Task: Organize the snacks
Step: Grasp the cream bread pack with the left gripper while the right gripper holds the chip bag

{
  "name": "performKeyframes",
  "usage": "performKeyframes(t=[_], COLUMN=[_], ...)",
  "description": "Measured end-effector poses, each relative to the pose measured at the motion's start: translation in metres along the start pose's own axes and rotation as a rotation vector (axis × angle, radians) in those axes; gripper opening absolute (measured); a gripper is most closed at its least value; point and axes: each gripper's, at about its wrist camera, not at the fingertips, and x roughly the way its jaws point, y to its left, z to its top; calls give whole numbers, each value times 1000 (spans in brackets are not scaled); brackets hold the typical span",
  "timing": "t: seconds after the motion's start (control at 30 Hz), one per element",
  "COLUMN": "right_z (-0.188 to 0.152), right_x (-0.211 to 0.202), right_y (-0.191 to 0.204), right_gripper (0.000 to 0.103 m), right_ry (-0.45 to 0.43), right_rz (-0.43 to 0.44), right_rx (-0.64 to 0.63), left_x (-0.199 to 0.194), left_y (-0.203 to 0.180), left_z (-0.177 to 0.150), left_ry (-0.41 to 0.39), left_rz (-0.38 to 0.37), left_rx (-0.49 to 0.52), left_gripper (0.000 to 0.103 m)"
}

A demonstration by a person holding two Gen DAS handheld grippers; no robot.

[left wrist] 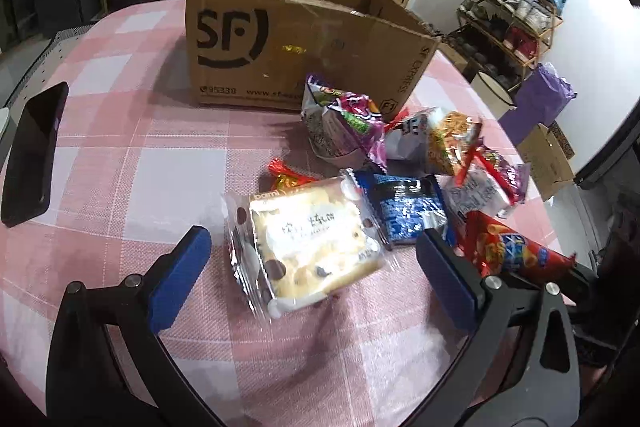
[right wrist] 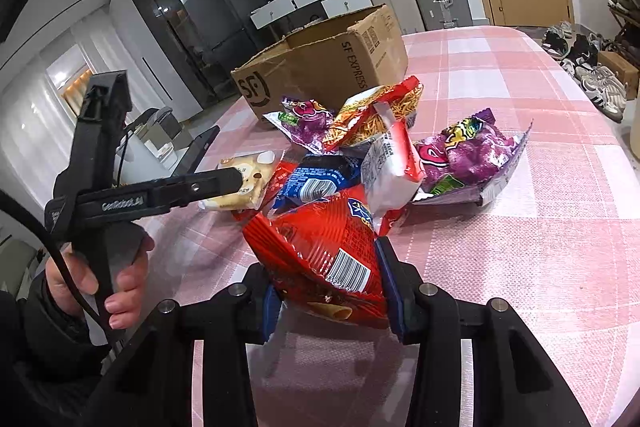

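An open SF cardboard box point(left wrist: 288, 39) stands at the back of the pink checked table point(left wrist: 132, 167); it also shows in the right wrist view point(right wrist: 320, 67). A pile of snacks lies in front of it. My left gripper point(left wrist: 312, 271) is open, its blue pads either side of a clear-wrapped cake point(left wrist: 304, 243), low over it. My right gripper point(right wrist: 332, 291) is shut on a red snack bag point(right wrist: 320, 251), which also shows in the left wrist view point(left wrist: 512, 247). Behind lie a blue biscuit pack point(left wrist: 404, 207), purple bags point(right wrist: 464, 155) and an orange noodle snack bag point(right wrist: 380, 115).
A black phone point(left wrist: 32, 151) lies at the table's left edge. A small red candy point(left wrist: 288, 175) sits behind the cake. A shoe rack point(left wrist: 508, 19), purple bag and cartons stand on the floor to the right. Suitcases and drawers line the back wall.
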Motion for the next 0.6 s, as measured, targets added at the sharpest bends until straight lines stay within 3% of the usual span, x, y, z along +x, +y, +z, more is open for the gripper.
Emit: performKeyframes(t=[0.2,0.6], right_z=[0,-2], right_x=[0,1], right_y=[-2,-4], right_gripper=[43,43], right_ry=[-4,-4], right_rz=[6,11], right_rx=[8,15], left_x=[21,46], left_y=[-1,1], left_z=[7,19], left_ry=[38,62], left_rz=[45,34], left_rx=[-23,-33], left_gripper=[102,96])
